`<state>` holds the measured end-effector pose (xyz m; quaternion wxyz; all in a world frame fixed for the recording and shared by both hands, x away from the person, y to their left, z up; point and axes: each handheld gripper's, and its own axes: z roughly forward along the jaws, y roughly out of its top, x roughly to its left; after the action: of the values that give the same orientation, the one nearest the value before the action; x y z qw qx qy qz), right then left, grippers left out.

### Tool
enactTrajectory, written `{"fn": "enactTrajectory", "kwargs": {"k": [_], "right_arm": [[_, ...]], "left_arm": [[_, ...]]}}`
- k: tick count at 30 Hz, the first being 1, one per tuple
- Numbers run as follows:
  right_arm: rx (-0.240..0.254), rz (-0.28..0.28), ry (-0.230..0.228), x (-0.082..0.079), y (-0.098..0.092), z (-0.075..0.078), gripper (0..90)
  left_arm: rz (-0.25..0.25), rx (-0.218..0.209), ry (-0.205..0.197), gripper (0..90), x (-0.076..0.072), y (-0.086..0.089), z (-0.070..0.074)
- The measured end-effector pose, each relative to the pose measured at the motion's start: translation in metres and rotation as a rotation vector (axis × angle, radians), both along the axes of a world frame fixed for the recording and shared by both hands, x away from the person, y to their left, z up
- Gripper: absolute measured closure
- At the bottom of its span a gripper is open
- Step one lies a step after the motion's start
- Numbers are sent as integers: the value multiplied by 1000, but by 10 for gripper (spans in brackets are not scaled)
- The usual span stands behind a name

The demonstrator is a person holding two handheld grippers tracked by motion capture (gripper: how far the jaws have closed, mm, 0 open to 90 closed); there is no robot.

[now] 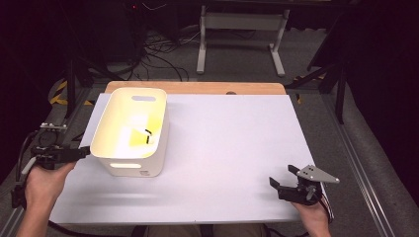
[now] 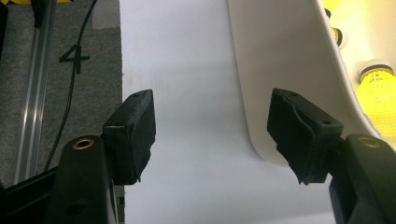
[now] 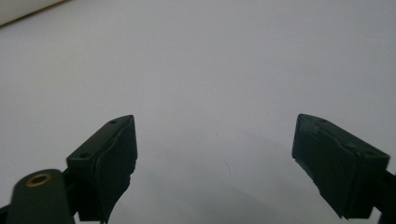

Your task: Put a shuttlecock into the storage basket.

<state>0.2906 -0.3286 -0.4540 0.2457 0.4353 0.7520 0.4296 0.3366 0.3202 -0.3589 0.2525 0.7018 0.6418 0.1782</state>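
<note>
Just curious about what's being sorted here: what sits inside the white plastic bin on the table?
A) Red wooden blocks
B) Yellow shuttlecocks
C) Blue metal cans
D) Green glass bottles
B: the left gripper view looks past the rim of the white plastic bin onto yellow shuttlecocks with white caps, and the high view shows yellow inside the bin too.

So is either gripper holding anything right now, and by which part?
Nothing is held. The left gripper has open jaws beside the white bin, not on it; the right gripper is open over the bare table.
</note>
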Motion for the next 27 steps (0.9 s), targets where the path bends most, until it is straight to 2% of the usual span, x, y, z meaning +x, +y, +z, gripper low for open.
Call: {"fn": "enactTrajectory", "kwargs": {"k": [9,27], "right_arm": [[1,0,0,0,0,0,148],[0,1,0,0,0,0,148]], "left_arm": [[-12,-15,0,327,-3,-1,-6],[-30,-32,-28,313,-15,-5,-18]]}}
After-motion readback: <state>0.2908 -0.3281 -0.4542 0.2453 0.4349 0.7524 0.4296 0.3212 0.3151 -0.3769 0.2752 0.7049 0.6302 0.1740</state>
